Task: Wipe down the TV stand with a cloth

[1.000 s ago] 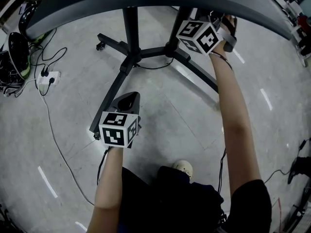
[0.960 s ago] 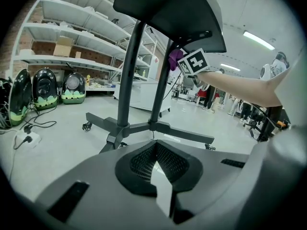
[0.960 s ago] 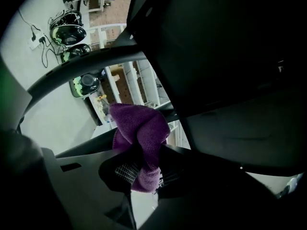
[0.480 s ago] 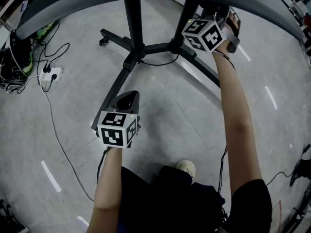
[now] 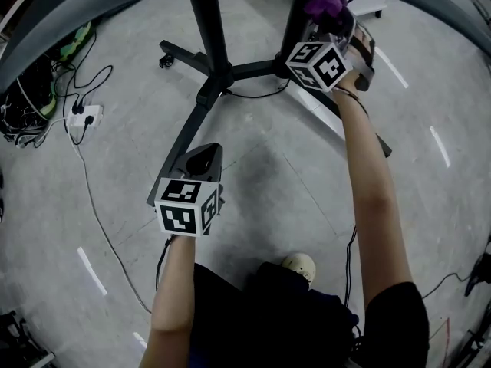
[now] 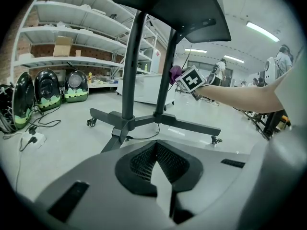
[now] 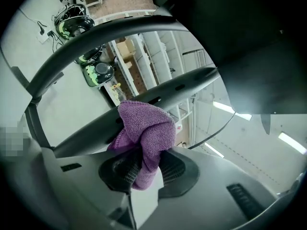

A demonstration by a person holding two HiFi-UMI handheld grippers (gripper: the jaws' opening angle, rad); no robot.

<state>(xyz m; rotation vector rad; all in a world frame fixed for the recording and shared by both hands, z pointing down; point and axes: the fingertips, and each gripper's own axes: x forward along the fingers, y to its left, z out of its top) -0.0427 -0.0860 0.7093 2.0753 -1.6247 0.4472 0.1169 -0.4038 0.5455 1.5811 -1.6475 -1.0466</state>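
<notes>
1. Since a second ago your right tongs (image 5: 331,23) have come out from under the dark screen edge (image 5: 92,10), so the purple cloth (image 5: 325,4) now shows at 1 o'clock in the head view. The screen edge itself now sits higher in that view, baring more floor (image 5: 253,182).
2. Your right tongs are clamped on the cloth (image 7: 146,133), which bunches up above the tips right beside the TV stand's right-hand post (image 5: 301,6). Whether it touches the post cannot be told.
3. Your left tongs (image 5: 201,159) stay where they were, low at 7 o'clock over the stand's long leg (image 5: 180,140). The right gripper view aside, the left gripper view shows them (image 6: 160,176) closed together with nothing between.
4. The stand's base hub (image 5: 211,90) lies at 11 o'clock, with a castor (image 5: 163,61) on the far leg.
5. A power strip (image 5: 80,116) and loose cables (image 5: 92,205) lie at 9 to 10 o'clock.
6. Your shoe (image 5: 298,267) shows at 6 o'clock.
7. In the left gripper view, shelves (image 6: 72,32) and black-and-green pods (image 6: 48,87) stand at 10 o'clock behind the stand.
</notes>
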